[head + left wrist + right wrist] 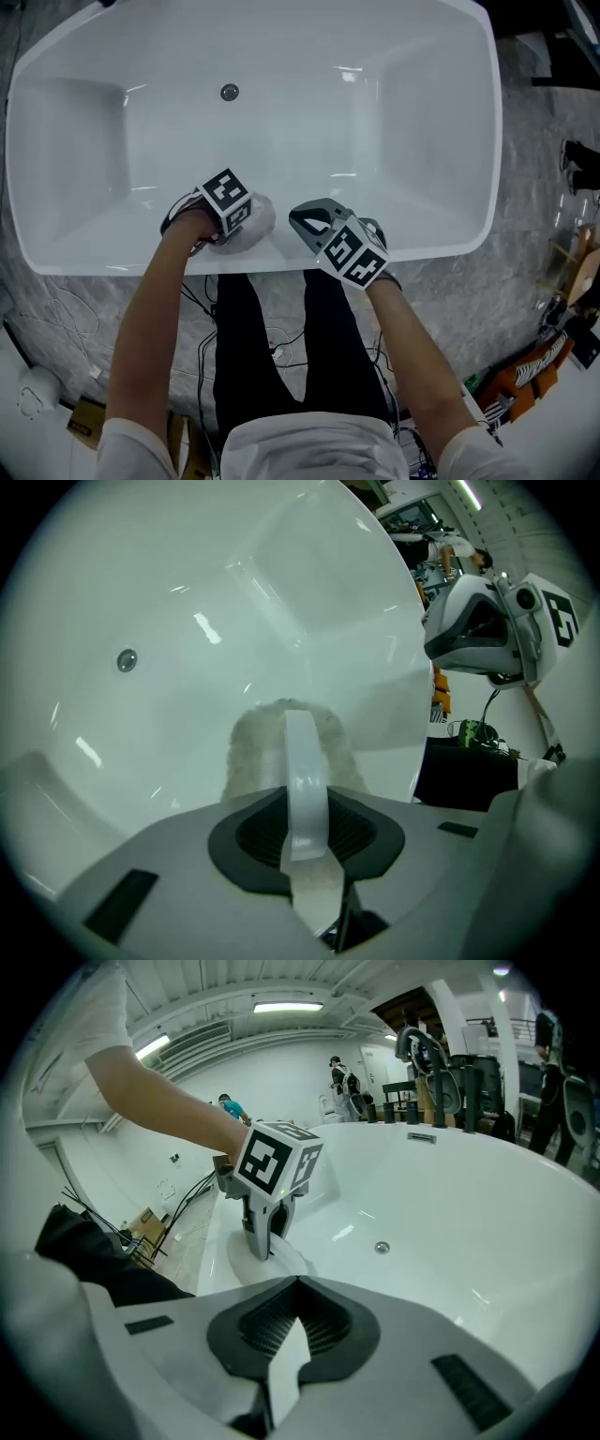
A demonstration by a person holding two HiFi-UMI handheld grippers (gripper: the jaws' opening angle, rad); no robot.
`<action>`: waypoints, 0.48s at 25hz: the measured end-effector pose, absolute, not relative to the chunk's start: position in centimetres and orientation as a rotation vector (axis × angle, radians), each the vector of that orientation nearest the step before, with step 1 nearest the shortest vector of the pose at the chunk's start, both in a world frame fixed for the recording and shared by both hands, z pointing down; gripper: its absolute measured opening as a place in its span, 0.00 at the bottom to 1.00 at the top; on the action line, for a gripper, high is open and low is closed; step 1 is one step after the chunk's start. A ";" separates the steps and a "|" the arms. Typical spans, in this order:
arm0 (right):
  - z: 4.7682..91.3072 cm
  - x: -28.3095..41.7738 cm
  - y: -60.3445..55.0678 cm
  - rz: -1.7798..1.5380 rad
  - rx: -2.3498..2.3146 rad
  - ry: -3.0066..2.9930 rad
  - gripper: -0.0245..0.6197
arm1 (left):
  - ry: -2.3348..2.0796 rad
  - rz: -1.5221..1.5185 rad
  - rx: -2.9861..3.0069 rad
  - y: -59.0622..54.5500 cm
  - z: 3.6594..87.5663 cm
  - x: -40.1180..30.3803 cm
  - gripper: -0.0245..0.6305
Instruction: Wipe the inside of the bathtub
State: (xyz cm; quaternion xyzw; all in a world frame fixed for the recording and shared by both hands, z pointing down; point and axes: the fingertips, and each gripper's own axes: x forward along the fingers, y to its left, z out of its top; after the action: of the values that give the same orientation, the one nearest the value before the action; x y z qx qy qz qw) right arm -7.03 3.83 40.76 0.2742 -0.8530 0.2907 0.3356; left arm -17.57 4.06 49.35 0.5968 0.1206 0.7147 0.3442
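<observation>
Wipe pass, near wall. The left gripper (232, 232) was closed tight on a fluffy white pad (260, 219), its jaws pinching the pad's flat white strap (the left gripper view showed the strap running straight up the seam between them, with pile bulging beyond). The pad sat at the top of the inner slope of the bathtub (112, 265), about at the rim. That put it well on the person's side of the drain (230, 92) and slightly right of it. Judged reason for the strap grip: it leaves the pile face free to lie flat on the enamel instead of bunching in the jaws.

The right gripper (307, 223) was fully closed with nothing in it; its own view showed the two jaws meeting and only tub beyond. It hovered over the rim, farther right of the drain than the pad, beside the left gripper and not touching it. It was probably parked there to stay clear of the wiping path (one pad, one working gripper).

The tub interior looked glossy wherever it was visible, with no suds or water. The floor around the drain and the wall beyond it lay away from the pad, so I judged most of the interior yet to be covered. Risk noted: the strap could slip from the jaws if the pad drags on the curve.
</observation>
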 end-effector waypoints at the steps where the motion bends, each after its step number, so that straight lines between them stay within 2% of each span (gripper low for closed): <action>1: 40.8 -6.2 4.2 0.765 0.726 -2.220 0.04 | 0.334 1.852 1.555 4.6 49.2 -16.4 0.19; 12: 41.6 5.8 8.8 0.823 0.845 -2.160 0.04 | 0.522 1.822 1.563 9.9 48.2 -2.9 0.19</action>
State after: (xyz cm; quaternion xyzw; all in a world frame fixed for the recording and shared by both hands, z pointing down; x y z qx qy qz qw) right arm 5.76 8.80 41.65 0.3238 -0.8273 0.3153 0.3336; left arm -2.88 9.92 48.24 0.5992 0.2000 0.6987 0.3358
